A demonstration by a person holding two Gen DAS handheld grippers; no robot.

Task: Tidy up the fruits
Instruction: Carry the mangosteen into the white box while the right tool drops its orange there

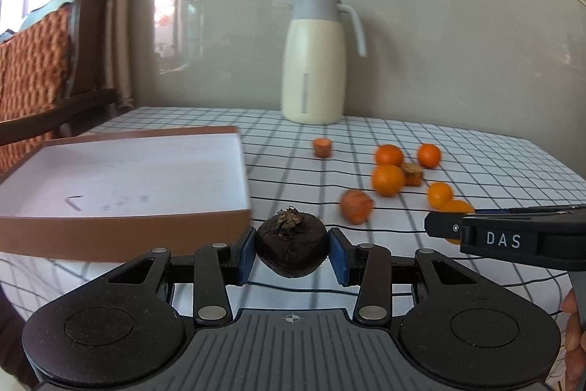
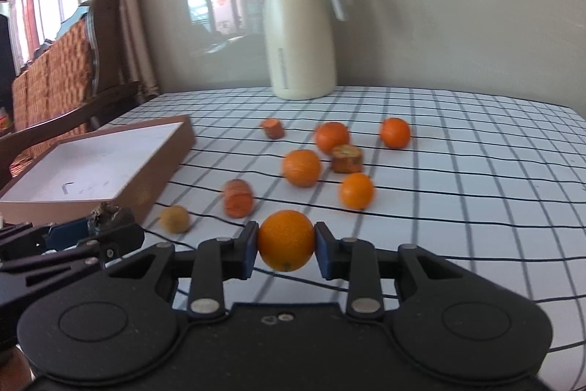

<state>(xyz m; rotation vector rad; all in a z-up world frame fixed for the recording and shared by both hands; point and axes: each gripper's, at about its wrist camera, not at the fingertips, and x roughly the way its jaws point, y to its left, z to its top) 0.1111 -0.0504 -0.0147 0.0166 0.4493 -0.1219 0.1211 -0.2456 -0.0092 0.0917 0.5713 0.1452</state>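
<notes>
Grip: left gripper (image 1: 292, 251) clenched a dark fruit (image 1: 291, 244) by the box (image 1: 124, 222); right gripper (image 2: 285, 250) clenched an orange (image 2: 286, 240) above the desk (image 2: 457, 193) | Advice: carry both over the rim, lower, then release | Count: four oranges loose, three carrot pieces, one yellowish fruit (image 2: 175, 218)

White tablecloth (image 2: 457, 171) with a black grid; brown box (image 1: 121, 226), white inside; cream jug (image 1: 313, 68), grey lid; orange mandarins (image 2: 302, 167).
</notes>
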